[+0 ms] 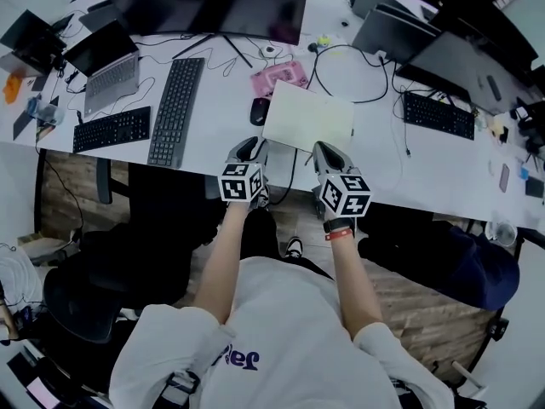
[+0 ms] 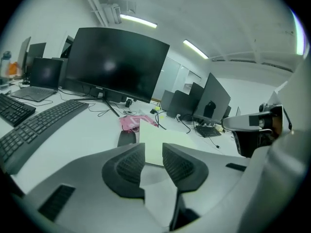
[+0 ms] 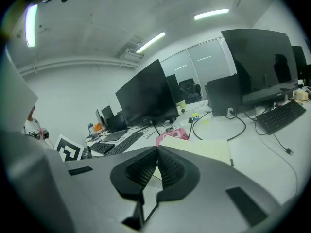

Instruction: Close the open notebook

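A pale cream notebook [image 1: 308,116] lies flat on the white desk [image 1: 213,135], just beyond both grippers, showing one plain face with a dark edge along its right side. In the left gripper view the notebook [image 2: 154,134] sits straight ahead past the jaws; in the right gripper view the notebook [image 3: 204,150] is ahead and slightly right. My left gripper [image 1: 249,147] [image 2: 153,148] hovers at the desk's near edge, open, with nothing between its jaws. Beside it, my right gripper [image 1: 326,150] [image 3: 157,149] is shut and empty, its tips touching.
A black mouse [image 1: 260,111] and a pink object [image 1: 278,77] lie just left of and behind the notebook. Black keyboards [image 1: 177,109] [image 1: 111,129], a laptop [image 1: 111,68] and a large monitor [image 1: 213,2] fill the left. Cables and another keyboard [image 1: 438,114] lie right.
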A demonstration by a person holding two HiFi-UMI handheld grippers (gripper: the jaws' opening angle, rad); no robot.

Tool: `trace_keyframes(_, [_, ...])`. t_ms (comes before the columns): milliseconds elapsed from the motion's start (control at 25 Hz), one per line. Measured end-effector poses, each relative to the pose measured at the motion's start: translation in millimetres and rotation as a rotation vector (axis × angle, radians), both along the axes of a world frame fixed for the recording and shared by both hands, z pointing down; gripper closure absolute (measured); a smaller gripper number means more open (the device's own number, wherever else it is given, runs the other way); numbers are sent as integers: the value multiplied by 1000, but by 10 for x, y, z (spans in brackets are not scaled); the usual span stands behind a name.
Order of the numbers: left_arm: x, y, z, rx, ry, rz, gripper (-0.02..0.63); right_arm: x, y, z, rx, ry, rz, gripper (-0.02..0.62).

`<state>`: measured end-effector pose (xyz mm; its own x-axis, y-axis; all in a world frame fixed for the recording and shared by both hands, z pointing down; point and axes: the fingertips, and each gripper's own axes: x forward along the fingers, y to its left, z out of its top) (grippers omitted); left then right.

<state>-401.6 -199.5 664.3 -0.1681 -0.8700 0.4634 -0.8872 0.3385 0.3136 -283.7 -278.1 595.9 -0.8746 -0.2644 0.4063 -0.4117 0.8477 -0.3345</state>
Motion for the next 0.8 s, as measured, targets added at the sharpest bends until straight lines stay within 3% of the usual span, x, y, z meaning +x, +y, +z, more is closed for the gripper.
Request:
trace_keyframes(240, [-113,-115,298,-51,53,3,433,-81,-91,84,-7,0,2,581])
trace_keyframes(800, [-249,-222,684,-135,153,-47,430,-179,-193,235,-49,21,-18,581])
